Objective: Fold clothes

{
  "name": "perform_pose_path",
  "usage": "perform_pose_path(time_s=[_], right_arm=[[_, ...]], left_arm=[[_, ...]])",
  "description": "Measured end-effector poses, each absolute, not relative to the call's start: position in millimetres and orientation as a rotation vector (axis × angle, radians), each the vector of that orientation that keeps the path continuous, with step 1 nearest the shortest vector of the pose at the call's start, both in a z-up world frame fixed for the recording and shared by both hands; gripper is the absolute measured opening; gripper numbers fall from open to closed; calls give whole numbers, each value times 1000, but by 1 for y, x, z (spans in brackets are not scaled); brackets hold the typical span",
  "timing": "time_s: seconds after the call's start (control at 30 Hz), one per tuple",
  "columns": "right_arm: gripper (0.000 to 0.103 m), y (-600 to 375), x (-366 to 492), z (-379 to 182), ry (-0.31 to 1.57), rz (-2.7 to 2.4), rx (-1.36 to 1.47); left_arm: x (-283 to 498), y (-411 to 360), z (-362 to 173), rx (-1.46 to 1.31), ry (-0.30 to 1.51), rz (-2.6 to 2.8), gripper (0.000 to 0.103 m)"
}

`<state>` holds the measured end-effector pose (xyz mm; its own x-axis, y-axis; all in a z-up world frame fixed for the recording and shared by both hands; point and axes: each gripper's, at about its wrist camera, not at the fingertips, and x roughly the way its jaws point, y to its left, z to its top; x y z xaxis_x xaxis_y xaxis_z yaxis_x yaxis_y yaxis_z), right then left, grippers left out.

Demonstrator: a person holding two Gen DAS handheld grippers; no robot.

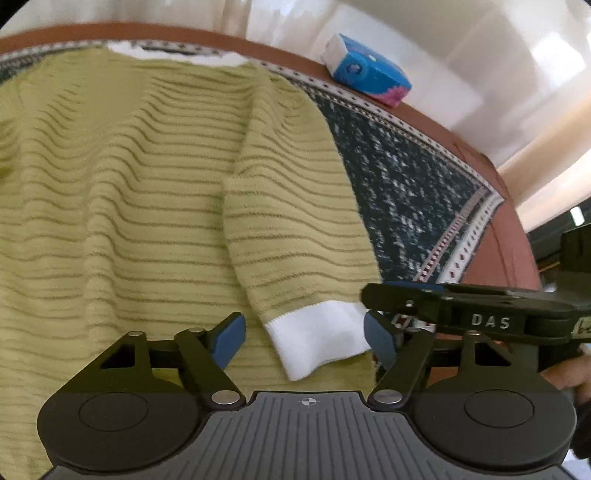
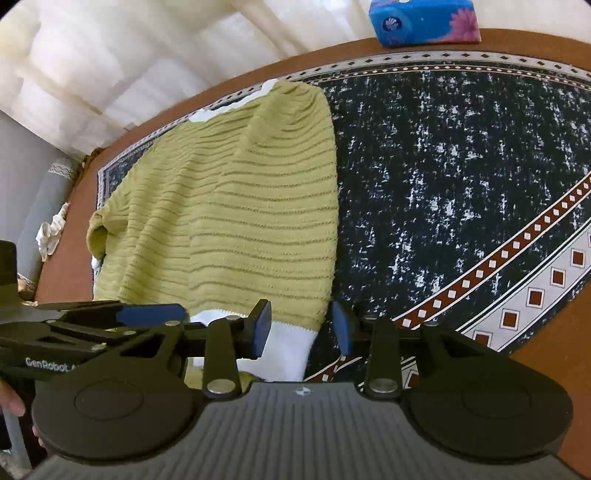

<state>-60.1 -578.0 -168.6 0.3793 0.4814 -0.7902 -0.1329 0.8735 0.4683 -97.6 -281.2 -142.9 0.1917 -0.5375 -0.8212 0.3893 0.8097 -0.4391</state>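
Observation:
A yellow-green ribbed sweater (image 1: 147, 206) (image 2: 229, 214) with a white collar lies flat on a dark patterned tablecloth (image 1: 406, 177) (image 2: 461, 177). One sleeve is folded in over the body, and its white cuff (image 1: 317, 343) (image 2: 288, 343) points toward me. My left gripper (image 1: 304, 339) is open, with the cuff lying between its blue pads. My right gripper (image 2: 301, 328) is also open. Its left pad is over the cuff and its right pad over the tablecloth. Each gripper shows in the other's view: the right gripper (image 1: 376, 295) at the cuff's right side, the left gripper (image 2: 177, 317) at its left.
A blue tissue box (image 1: 369, 74) (image 2: 421, 22) stands at the far edge of the brown table (image 1: 491, 236) (image 2: 554, 332). White curtains hang behind. A crumpled pale cloth (image 2: 51, 232) lies off the table's left side. A hand (image 2: 11, 402) holds the left gripper.

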Motion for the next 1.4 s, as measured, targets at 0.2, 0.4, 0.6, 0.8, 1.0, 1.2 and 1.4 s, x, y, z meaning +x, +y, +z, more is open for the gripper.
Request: perform_pose_path(time_s=[0.2,0.4,0.6,0.8,1.0,1.2,1.4], right_arm=[[39,-581,-62,-171,1110,379,386],[4,-582,-63,-176,1130,381,393],[2,-591,-60,-143,1043,398,364],[2,-628,-31,-76,864,388,334],[2,-664,-4,-46,778,336,248],[2,-701,11,-73,842,255,210],[0,-725,12,-131,966,143,224]], left_arm=[[-97,-286,-145,-116,1226,-657,44],[-98,-284,-135,-110,1211,-649,0],[-97,-290,-104,-107,1163,-682,0],[-88,-340,-79,-161,1131,-771,0],[-79,-419,-86,-138,1125,-851,0],[-79,-474,-126,-124,1189,-886,0],[-83,-480,-150,-92,1249,-901,25]])
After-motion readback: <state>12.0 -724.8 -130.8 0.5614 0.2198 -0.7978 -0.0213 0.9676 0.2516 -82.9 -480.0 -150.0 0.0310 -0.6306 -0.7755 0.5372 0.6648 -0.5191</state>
